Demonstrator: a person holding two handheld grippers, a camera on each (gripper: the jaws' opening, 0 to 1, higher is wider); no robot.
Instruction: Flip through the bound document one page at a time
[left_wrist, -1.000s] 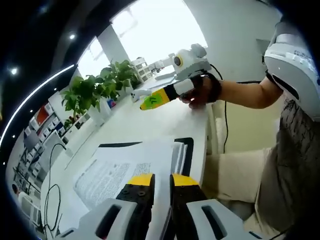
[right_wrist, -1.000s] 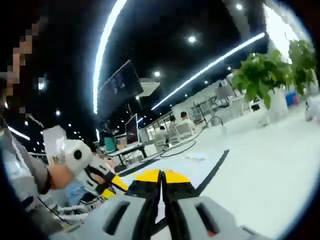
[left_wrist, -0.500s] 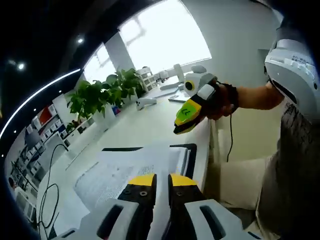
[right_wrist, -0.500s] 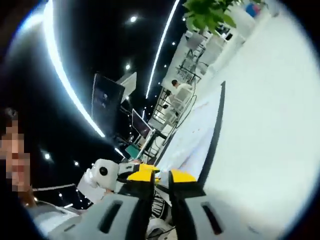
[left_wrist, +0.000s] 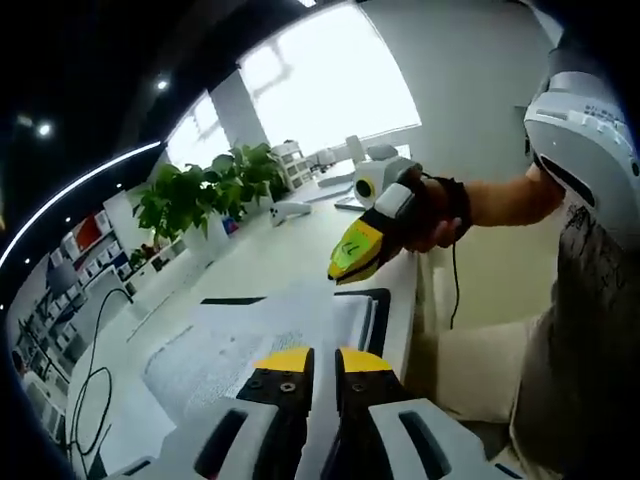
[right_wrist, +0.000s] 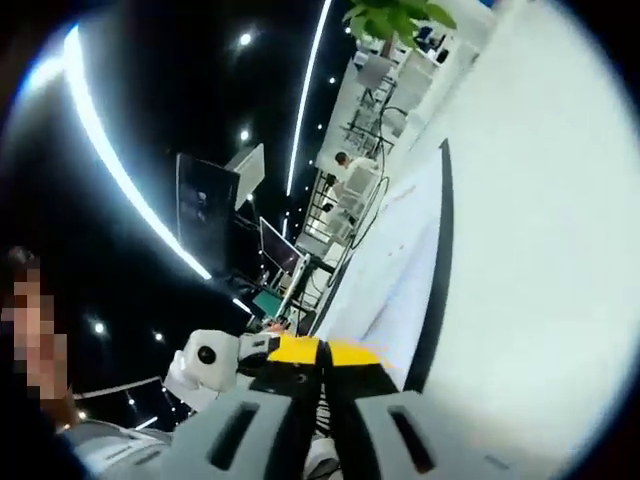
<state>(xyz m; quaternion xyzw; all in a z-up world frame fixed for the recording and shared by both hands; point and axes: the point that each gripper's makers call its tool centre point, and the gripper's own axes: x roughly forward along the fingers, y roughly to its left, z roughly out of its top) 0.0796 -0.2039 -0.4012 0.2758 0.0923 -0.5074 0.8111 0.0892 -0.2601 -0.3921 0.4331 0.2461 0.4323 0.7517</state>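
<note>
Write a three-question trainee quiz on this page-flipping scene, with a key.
1. True or false: the right gripper rests flat on the bound document.
2. What lies beneath the document? A) black mat B) red tray C) bare floor
3. Fill in: the left gripper has its jaws nearly ____.

Key: 1 false, it hangs above the document's far edge; 2 A; 3 closed.

matt white paper pages, smooth pale desk with a slight sheen, grippers in grey plastic with yellow tips
</note>
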